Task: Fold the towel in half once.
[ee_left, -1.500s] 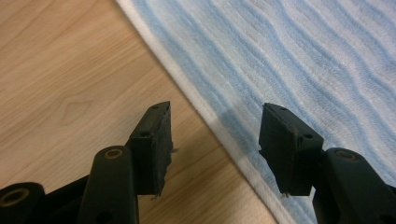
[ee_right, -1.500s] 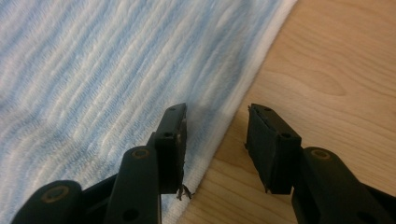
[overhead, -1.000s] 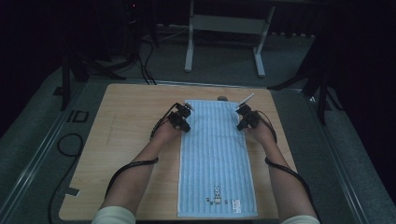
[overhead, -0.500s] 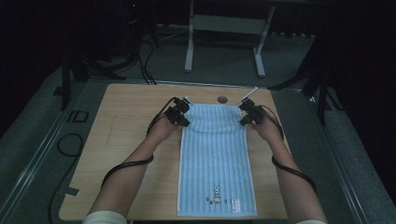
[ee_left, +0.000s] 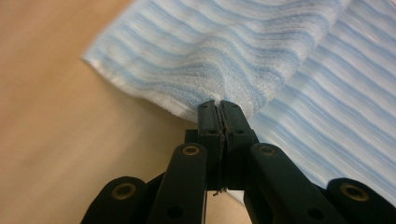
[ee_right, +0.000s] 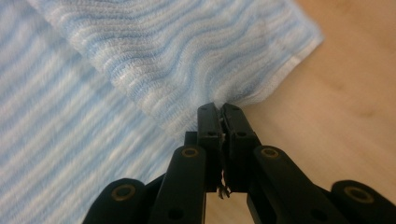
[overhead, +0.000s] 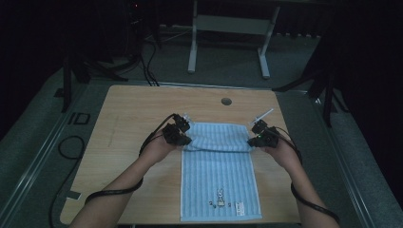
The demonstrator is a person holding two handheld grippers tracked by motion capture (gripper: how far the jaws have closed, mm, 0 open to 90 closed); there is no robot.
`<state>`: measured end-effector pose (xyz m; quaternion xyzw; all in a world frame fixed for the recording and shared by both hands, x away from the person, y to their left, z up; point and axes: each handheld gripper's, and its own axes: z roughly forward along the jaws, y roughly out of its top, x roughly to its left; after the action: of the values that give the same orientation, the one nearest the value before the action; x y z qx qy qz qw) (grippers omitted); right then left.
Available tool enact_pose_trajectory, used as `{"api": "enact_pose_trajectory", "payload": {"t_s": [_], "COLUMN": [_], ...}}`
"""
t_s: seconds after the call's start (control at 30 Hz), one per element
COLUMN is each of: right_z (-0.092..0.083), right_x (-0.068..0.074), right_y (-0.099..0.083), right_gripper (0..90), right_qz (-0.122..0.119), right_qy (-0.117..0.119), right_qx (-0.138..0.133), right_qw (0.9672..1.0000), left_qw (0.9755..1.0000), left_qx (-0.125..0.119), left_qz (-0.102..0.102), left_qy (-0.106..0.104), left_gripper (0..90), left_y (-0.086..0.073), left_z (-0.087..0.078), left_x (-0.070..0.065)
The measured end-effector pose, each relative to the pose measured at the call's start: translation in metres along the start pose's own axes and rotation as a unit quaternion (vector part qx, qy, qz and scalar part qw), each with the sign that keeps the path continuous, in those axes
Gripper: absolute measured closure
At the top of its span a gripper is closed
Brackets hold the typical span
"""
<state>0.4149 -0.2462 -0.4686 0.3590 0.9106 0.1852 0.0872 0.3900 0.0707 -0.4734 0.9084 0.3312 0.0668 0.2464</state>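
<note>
towel (overhead: 218, 175) has blue stripes and a little bunny picture (overhead: 220, 194); its tiny label (overhead: 240, 205) is too small to read. my left gripper (overhead: 186, 140) and right gripper (overhead: 251, 141) each pinch a far corner tight.

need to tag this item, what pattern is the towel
Light blue and white stripes on the towel, clearest in the left gripper view.

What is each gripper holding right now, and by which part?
Both hold the towel. The left gripper is shut on its far left corner and the right gripper on its far right corner, with that end lifted and folded toward the person.
</note>
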Motion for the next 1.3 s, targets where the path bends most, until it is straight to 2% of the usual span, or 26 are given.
{"api": "enact_pose_trajectory", "payload": {"t_s": [0.17,0.23,0.3,0.33,0.37,0.47,0.57,0.73,0.83,0.93,1.03,1.17,1.3], "right_z": [0.013,0.017,0.010,0.005,0.000,-0.009,0.001,0.030,0.044,0.050,0.053,0.059,0.063], "right_x": [0.009,0.013,0.014,0.013,0.012,0.013,0.016,0.017,0.016,0.015,0.015,0.018,0.017], "right_y": [-0.020,-0.026,-0.029,-0.029,-0.028,-0.024,-0.019,-0.017,-0.013,-0.007,0.002,0.015,0.025], "right_gripper": [85.6,80.3,77.4,77.0,77.0,78.1,78.4,78.1,77.7,77.6,77.0,76.8,76.8], "right_qz": [0.004,-0.002,0.000,0.006,0.008,0.009,0.002,-0.002,-0.003,-0.002,-0.005,-0.015,-0.013], "right_qy": [0.009,0.011,0.000,-0.001,-0.004,-0.006,-0.008,0.001,0.003,0.005,0.003,-0.001,0.001], "right_qx": [0.013,0.028,0.015,0.004,-0.007,-0.025,-0.009,0.030,0.046,0.043,0.044,0.050,0.052], "right_qw": [0.9999,0.9996,0.9999,1.0000,0.9999,0.9996,0.9999,0.9996,0.9989,0.9991,0.9990,0.9986,0.9985], "left_qw": [0.9994,0.9996,0.9996,0.9994,0.9995,0.9997,0.9997,0.9989,0.9989,0.9991,0.9991,0.9986,0.9978], "left_qx": [0.022,0.014,-0.012,-0.019,-0.024,-0.017,0.004,0.043,0.042,0.041,0.038,0.046,0.053], "left_qz": [-0.002,0.001,-0.007,-0.008,-0.006,0.000,0.002,0.005,0.003,-0.003,-0.017,-0.026,-0.029], "left_qy": [-0.028,-0.025,-0.024,-0.027,-0.021,-0.020,-0.025,-0.017,-0.020,-0.009,0.000,0.002,0.027], "left_gripper": [86.9,79.7,70.5,70.3,70.3,70.3,70.2,70.3,70.4,70.3,70.3,70.3,69.6], "left_y": [-0.017,-0.021,-0.022,-0.021,-0.020,-0.018,-0.018,-0.021,-0.021,-0.020,-0.020,-0.019,-0.014], "left_z": [0.013,0.010,0.003,-0.001,-0.003,0.002,0.017,0.041,0.046,0.046,0.046,0.046,0.047], "left_x": [-0.014,-0.016,-0.015,-0.014,-0.015,-0.016,-0.016,-0.010,-0.006,0.004,0.016,0.027,0.035]}}
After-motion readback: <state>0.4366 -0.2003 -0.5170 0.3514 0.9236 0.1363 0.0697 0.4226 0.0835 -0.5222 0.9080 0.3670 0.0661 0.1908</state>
